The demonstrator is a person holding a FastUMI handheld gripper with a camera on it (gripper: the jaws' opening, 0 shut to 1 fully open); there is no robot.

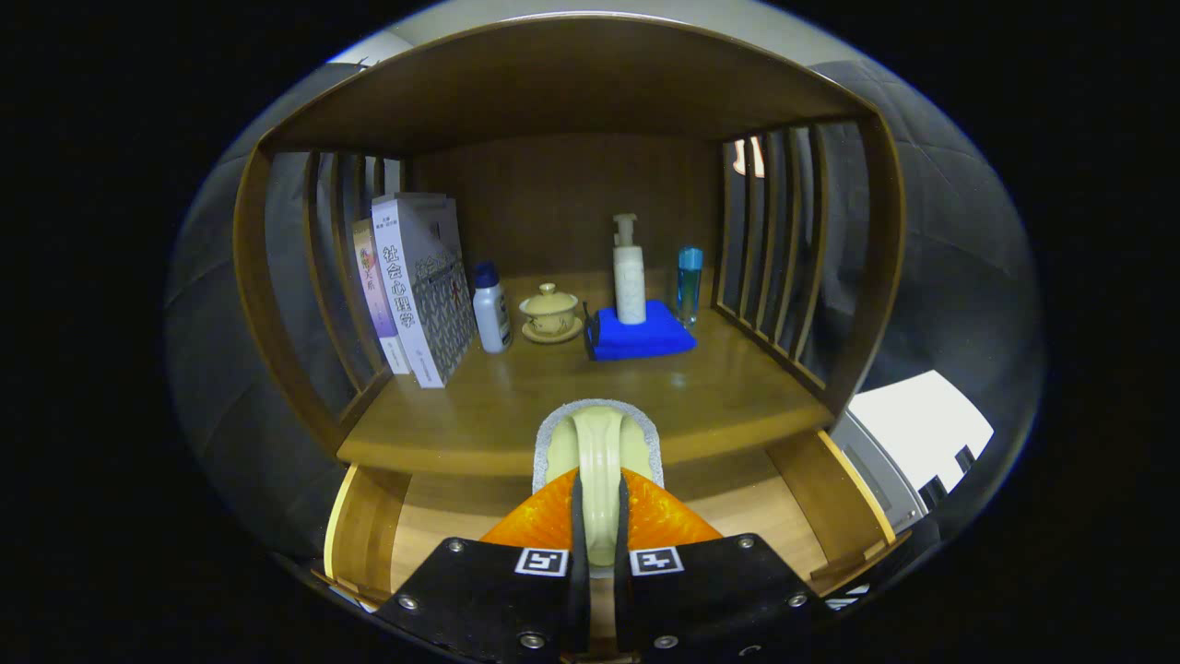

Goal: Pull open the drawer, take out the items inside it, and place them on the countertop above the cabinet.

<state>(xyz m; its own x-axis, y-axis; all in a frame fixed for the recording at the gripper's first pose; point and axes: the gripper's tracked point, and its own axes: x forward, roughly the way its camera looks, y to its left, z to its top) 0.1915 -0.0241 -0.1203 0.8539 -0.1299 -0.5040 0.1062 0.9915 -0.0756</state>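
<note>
- The gripper (pixel 599 544) is closed nearly all the way; both fingers (pixel 502 604) pinch the cream-coloured arched handle of a scrubbing brush (pixel 599 443) with a grey bristled edge, held upright between them.
- The brush rises just above the open light-wood drawer (pixel 369 526) and stands in front of the edge of the brown wooden countertop (pixel 516 406); the drawer's side walls flank the fingers, and what else lies inside it cannot be told.
- Orange translucent pads (pixel 664 521) on the fingers press the handle from both sides.
- On the countertop beyond, a white pump bottle (pixel 630 272) stands upright on a folded blue cloth (pixel 641 337); a slim clear-blue bottle (pixel 689 284) stands just beside the cloth, near the slatted wooden side.
- A yellow lidded ceramic cup on a saucer (pixel 550 314) sits between the cloth and a small white bottle with a blue cap (pixel 490 309); upright books (pixel 415 290) lean against the opposite slats.
- Grey quilted padding (pixel 931 240) shows through the slats.
</note>
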